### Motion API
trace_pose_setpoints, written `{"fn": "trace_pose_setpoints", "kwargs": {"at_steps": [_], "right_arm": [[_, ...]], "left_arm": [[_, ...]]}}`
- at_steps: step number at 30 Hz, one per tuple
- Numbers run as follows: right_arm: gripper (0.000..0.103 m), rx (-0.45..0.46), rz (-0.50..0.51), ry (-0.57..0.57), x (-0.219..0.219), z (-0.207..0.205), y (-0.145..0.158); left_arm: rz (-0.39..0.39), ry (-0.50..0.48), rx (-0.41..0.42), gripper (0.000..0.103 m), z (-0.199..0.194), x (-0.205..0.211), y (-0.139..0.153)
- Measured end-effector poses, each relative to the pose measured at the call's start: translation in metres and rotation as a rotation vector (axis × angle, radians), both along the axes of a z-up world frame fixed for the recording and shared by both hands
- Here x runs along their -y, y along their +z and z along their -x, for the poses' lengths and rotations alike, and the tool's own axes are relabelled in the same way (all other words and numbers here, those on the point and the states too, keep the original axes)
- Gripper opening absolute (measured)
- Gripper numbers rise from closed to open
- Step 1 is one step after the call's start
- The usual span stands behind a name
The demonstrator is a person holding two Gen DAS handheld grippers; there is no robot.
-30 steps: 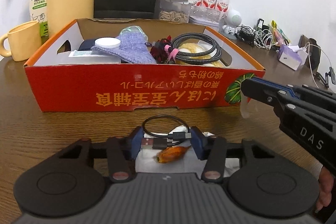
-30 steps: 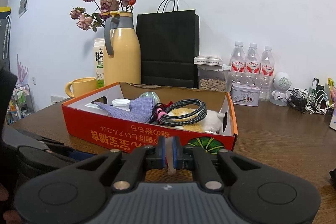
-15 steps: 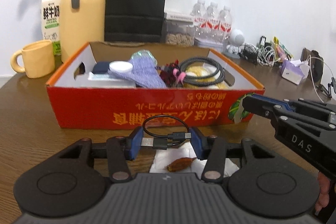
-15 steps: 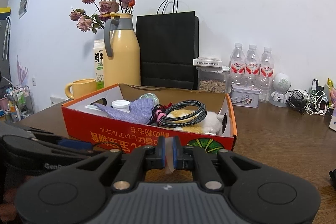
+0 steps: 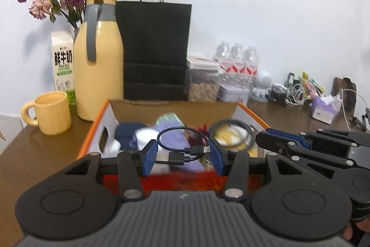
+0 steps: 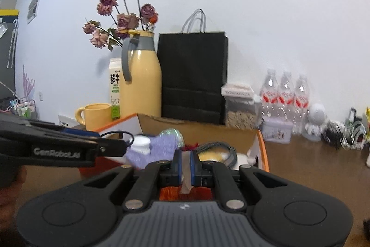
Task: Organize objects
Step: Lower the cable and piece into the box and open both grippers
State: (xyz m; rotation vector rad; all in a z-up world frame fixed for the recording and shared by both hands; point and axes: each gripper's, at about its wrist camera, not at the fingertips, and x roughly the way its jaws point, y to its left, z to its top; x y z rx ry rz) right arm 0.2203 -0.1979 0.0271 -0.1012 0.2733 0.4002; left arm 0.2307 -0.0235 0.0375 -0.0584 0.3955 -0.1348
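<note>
The left gripper [image 5: 182,155] holds a short black USB cable [image 5: 179,149] crosswise, its blue fingers [image 5: 150,159] about half open and pressed on the two ends of the bundle, where the plugs lie side by side and the loop stands up behind them. Gripping it at the plugs keeps the coil from springing apart. The cable hangs above the near wall of the orange box [image 5: 92,133] on the worktop [image 5: 41,154], so it looks about ready to go down among the things already inside: a purple cloth [image 5: 172,138], a white cap [image 6: 141,142], a dark blue case [image 5: 126,130] and a thick braided cable coil [image 5: 231,129]. The right gripper [image 6: 185,164] has its fingers closed nearly all the way on a thin pale strip [image 6: 186,179], perhaps tape or paper; I cannot tell which. It sits just beside the left one, also facing the box, probably waiting its turn. A free patch near the front of the box seems the likely drop point; the loop could snag on the braided coil if lowered too far right. Behind stand a yellow jug [image 5: 99,66], mug [image 5: 52,112], black bag [image 5: 155,50] and bottles [image 5: 238,61], all well apart from the work.
</note>
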Motion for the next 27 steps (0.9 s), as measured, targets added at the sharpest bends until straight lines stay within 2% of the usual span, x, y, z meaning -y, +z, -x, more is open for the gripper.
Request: {"fn": "trace_pose_setpoints", "kwargs": {"at_steps": [9, 18, 20, 22, 24, 26, 27], "right_arm": [[0.006, 0.0, 0.021, 0.007, -0.036, -0.053, 0.012], [0.007, -0.069, 0.037, -0.033, -0.036, -0.093, -0.009], [0.011, -0.08, 0.039, -0.036, -0.035, -0.094, -0.012], [0.014, -0.089, 0.041, -0.036, -0.034, -0.095, -0.015], [0.034, -0.098, 0.044, -0.04, -0.032, -0.094, -0.016], [0.08, -0.1, 0.04, -0.045, -0.029, -0.093, -0.017], [0.09, -0.099, 0.038, -0.049, -0.027, -0.092, -0.017]], "left_arm": [[-0.033, 0.022, 0.003, 0.05, -0.049, -0.016, 0.001], [-0.043, 0.012, -0.037, 0.05, -0.084, -0.025, -0.016], [-0.044, 0.012, -0.038, 0.058, -0.086, -0.027, -0.018], [-0.044, 0.024, -0.031, 0.084, -0.086, -0.03, -0.018], [-0.044, 0.046, -0.014, 0.103, -0.084, -0.032, -0.016], [-0.044, 0.071, 0.004, 0.103, -0.082, -0.033, -0.014], [-0.044, 0.075, 0.002, 0.103, -0.083, -0.034, -0.013]]}}
